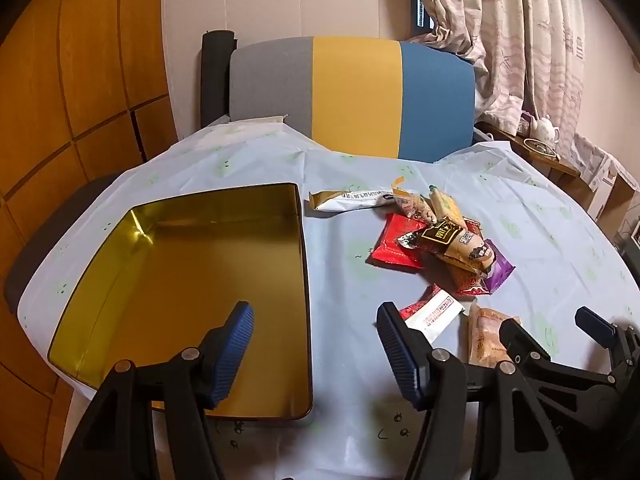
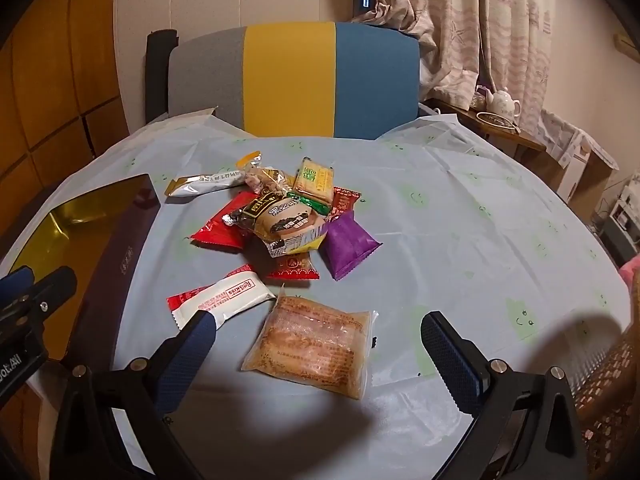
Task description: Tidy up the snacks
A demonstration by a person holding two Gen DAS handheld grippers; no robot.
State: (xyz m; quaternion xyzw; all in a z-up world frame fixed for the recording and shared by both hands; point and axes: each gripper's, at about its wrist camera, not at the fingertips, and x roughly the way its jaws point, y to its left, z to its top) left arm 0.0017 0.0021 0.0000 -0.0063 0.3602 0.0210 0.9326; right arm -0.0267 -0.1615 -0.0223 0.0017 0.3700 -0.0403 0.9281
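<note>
Right wrist view — tan snack packet (image 2: 310,346) between spread right gripper (image 2: 316,354) fingers, untouched.

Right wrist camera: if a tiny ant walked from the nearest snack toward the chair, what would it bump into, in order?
Brown clear-wrapped pastry → white and red packet → purple packet → green and yellow cracker pack → striped chair.

L gripper (image 1: 316,344) wide open, R gripper (image 2: 316,354) wide open, both angled down
</note>
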